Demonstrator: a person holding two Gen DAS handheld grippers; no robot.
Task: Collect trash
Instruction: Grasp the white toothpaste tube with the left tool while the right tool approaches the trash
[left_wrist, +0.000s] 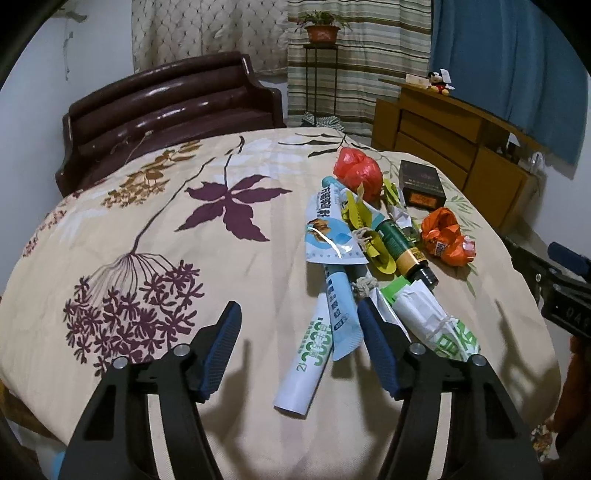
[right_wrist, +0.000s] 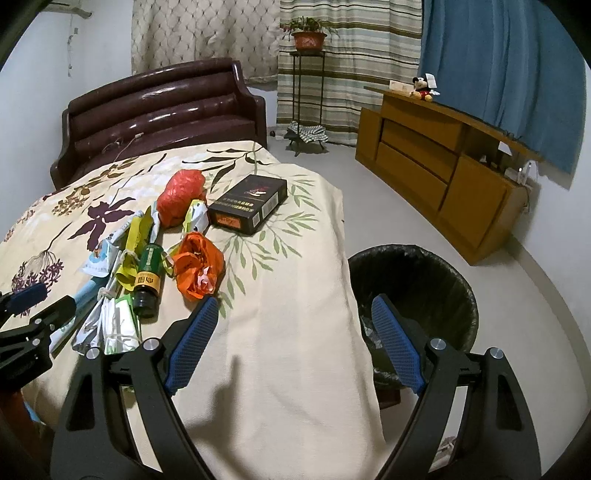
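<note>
Fingers: your left gripper spread wide, empty, over the near white tube | right gripper spread, empty | trash pile on bed | bin right.

Left gripper: blue-padded jaws spread wide, nothing between them, above a cream floral bedspread. Litter pile ahead: white-and-green paper tube, pale blue printed pouch, green glass bottle, crumpled red plastic bag, crumpled orange plastic bag, black cardboard box.
</note>
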